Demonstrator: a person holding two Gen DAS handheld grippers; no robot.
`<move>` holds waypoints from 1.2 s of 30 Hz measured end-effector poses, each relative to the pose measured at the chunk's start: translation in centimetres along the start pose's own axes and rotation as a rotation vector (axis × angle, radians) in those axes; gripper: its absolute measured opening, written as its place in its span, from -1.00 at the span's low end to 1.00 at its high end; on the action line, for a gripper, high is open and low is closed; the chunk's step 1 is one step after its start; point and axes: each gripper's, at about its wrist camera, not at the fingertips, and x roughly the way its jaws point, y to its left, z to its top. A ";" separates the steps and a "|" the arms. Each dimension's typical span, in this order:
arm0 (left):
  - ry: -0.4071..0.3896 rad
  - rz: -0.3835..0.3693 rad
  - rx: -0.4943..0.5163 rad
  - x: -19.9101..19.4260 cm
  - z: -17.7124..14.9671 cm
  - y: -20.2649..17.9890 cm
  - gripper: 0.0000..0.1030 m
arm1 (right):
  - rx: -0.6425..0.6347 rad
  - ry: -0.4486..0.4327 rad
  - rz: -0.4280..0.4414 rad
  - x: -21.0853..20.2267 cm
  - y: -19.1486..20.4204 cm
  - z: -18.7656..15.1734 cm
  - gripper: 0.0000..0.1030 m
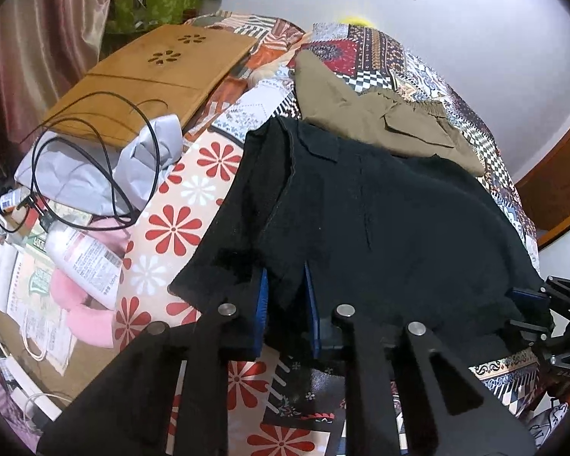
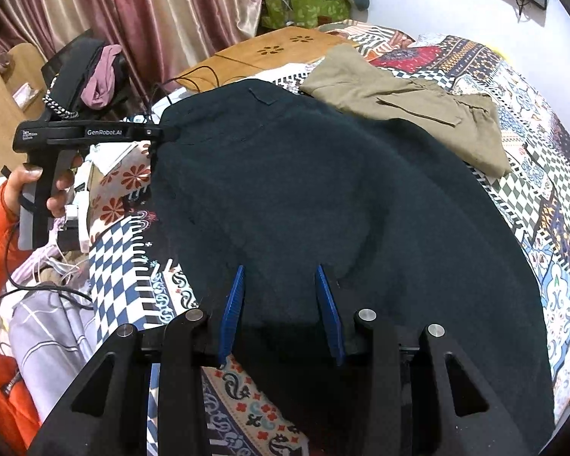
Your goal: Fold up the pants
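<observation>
We are looking along two hand-held grippers at a bed covered in a patchwork quilt [image 2: 532, 174]. The black pants [image 2: 323, 197] lie spread across the quilt, near edge toward us, far end overlapping a folded pair of khaki pants [image 2: 410, 114].

Our left gripper [image 1: 285, 292] has its blue pads drawn close on a tuck of the black cloth at the near left corner; it appears pinched. Our right gripper [image 2: 279, 288] stands partly open over the near edge, fabric lying between the pads, and we cannot tell whether they press on it.

What could go wrong, as we judge it: if only the left side is truly held, a lift would drag one corner and skew the fold. The thick dark cloth could slip from a shallow pinch. Its far end could also tug the khaki pants out of shape as it is carried over. A black cable [image 1: 106, 159] loops over a grey pillow [image 1: 95, 174] to the left, close enough to snag a swinging hand.

Containers: a green patterned box [image 2: 307, 7] sits far back by the curtain [image 2: 152, 11], heaped with items too small to name. A white bottle [image 1: 83, 262] lies on its side at the left; its contents are hidden.
</observation>
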 end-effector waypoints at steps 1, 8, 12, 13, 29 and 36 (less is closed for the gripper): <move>-0.008 0.002 0.005 -0.2 0.1 -0.1 -0.65 | -0.008 0.001 -0.005 0.2 0.1 0.1 -0.31; -0.046 0.018 0.046 -1.1 0.6 -1.0 -0.67 | -0.009 -0.030 0.000 0.8 -0.3 0.9 -0.68; -0.066 0.028 0.072 -1.7 0.6 -1.4 -0.70 | -0.002 -0.060 0.016 0.3 -0.5 1.1 -0.82; -0.072 0.031 0.082 -1.9 0.6 -1.6 -0.71 | -0.002 -0.069 0.016 0.1 -0.4 1.1 -0.84; -0.093 0.073 0.105 -4.1 -0.6 -1.1 -0.73 | 0.035 -0.089 0.122 -1.7 0.4 0.7 -0.87; 0.020 0.126 0.120 -0.4 -2.4 0.0 -0.66 | 0.028 -0.003 0.118 0.8 1.0 0.2 -0.76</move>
